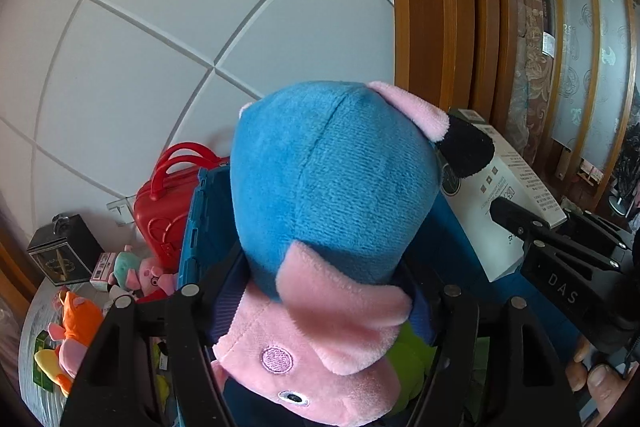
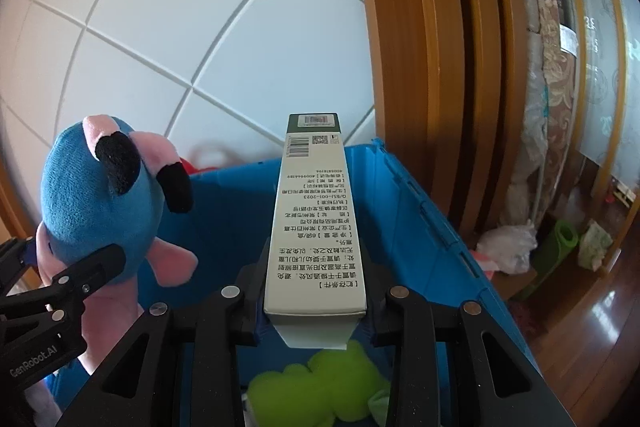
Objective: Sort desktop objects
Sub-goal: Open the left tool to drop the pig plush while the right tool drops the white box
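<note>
1. The left gripper [image 1: 320, 291] is clamped on a pink pig plush in a blue dress [image 1: 332, 179], holding it upside down above the open blue plastic crate [image 2: 404, 211].
2. The right gripper [image 2: 316, 301] is clamped on the near end of a long white carton printed with Chinese text [image 2: 316, 215], which reaches out over the same crate.
3. Plush and carton hang side by side, apart, the plush near the crate's left wall.
4. A lime-green plush [image 2: 332, 383] lies on the crate floor beneath the carton.
5. Left of the crate, a red toy suitcase [image 1: 168, 195], a black box [image 1: 64, 251] and more plush toys [image 1: 76, 331] crowd the tabletop.
</note>
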